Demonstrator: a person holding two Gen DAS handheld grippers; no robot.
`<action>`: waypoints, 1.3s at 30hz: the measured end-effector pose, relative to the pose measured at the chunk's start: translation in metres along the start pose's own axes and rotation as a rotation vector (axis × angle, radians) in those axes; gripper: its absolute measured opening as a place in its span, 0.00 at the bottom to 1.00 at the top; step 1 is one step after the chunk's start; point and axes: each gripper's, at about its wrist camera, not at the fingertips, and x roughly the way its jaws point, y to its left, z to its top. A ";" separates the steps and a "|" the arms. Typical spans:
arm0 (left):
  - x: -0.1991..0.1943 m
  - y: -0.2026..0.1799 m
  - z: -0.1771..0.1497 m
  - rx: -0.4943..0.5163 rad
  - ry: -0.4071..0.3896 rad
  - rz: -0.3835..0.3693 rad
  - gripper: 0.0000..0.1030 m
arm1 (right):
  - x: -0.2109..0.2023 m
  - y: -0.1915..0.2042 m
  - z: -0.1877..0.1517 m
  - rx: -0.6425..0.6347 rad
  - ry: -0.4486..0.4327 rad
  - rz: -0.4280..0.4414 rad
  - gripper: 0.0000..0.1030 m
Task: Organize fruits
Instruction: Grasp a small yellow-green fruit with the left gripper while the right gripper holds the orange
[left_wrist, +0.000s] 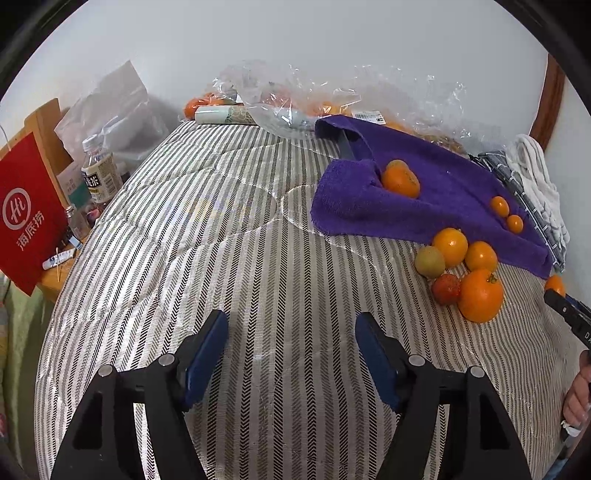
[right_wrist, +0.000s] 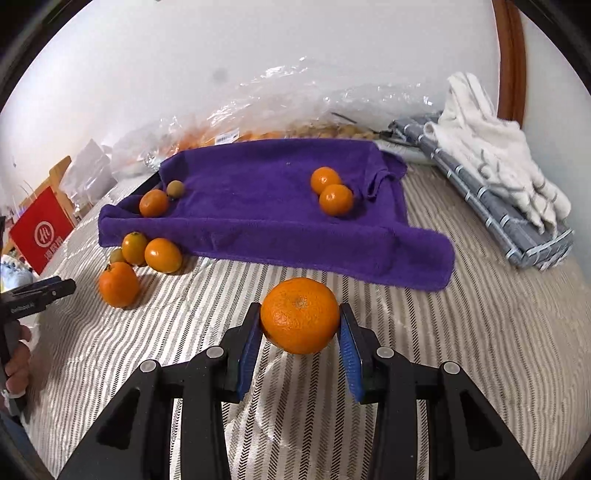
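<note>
Right gripper (right_wrist: 300, 325) clenches a mandarin (right_wrist: 300, 315), left gripper (left_wrist: 291, 354) released; four fruits on purple towel (right_wrist: 258, 221), a cluster (right_wrist: 140, 258) waiting beside it.

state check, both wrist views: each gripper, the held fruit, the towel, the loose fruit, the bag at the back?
Left gripper: open, empty, above the striped cover.
Right gripper: shut on a tangerine.
Tangerine: held clear of the cover.
Purple towel: spread out, edges rumpled, four fruits on it.
Fruit cluster: loose on the cover beside the towel's edge.
Plastic bag: crumpled behind the towel, orange fruit inside.
</note>
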 end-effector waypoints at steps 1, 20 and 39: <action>0.000 0.000 0.000 -0.001 0.000 0.000 0.67 | -0.001 -0.001 0.000 0.006 -0.006 0.008 0.39; 0.004 -0.044 -0.004 0.128 0.013 0.056 0.68 | 0.002 -0.007 0.000 0.053 0.011 0.065 0.39; 0.028 -0.091 0.027 0.228 0.004 -0.078 0.43 | 0.003 -0.010 0.000 0.071 0.014 0.084 0.39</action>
